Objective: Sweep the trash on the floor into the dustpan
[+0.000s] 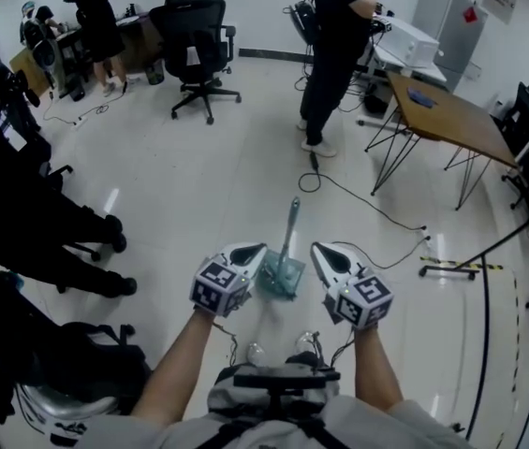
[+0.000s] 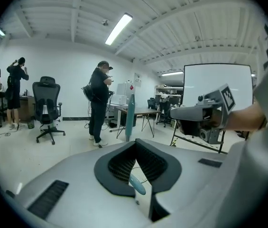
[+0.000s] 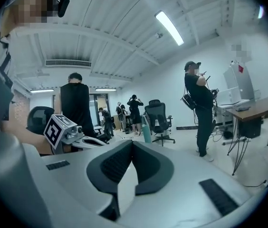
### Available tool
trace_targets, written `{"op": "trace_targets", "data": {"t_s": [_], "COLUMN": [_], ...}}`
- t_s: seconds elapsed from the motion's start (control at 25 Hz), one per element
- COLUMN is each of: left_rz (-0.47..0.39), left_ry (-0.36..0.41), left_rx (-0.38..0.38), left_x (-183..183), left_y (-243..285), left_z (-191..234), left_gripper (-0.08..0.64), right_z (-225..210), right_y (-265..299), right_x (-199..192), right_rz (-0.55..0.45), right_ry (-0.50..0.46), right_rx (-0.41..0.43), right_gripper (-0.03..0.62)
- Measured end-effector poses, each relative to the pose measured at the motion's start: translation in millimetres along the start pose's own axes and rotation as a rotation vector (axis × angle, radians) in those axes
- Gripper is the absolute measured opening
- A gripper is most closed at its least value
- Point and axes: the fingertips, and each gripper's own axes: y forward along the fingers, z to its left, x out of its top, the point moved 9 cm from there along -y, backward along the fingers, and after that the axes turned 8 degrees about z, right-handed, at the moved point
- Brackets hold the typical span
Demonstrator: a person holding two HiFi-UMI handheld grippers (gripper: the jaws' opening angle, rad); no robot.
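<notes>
Fingers (image 2: 119, 163) of the left gripper (image 1: 245, 255) are pressed together with nothing gripped. Between the two grippers, the teal dustpan (image 1: 281, 274) sits on the pale floor (image 1: 198, 185), its handle upright, untouched by either. On the right gripper (image 1: 325, 255) the fingers (image 3: 112, 167) are likewise closed and empty.

Black office chair (image 1: 196, 36), wooden table (image 1: 456, 120), standing person in black (image 1: 331, 45), floor cable (image 1: 369, 204)
</notes>
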Motion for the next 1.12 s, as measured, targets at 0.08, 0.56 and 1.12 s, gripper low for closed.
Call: {"op": "trace_targets", "data": {"t_s": [0.08, 0.56, 1.12], "left_rz": [0.001, -0.016, -0.028], "left_ry": [-0.005, -0.008, -0.009], "left_rx": [-0.003, -0.034, -0.028], "left_x": [2, 4, 6], "left_y": [-1, 2, -1], "left_z": [-2, -20, -21], "left_gripper": [0.003, 0.003, 0.003], "right_z": [3, 11, 14], "right_y": [-1, -8, -4], "right_x": [4, 7, 7], "right_rz": [-0.012, -0.027, -0.035], "right_ry": [-0.001, 0.008, 0.007], "right_rx": [0.008, 0.036, 0.027], "right_gripper": [0.0, 0.0, 0.0]}}
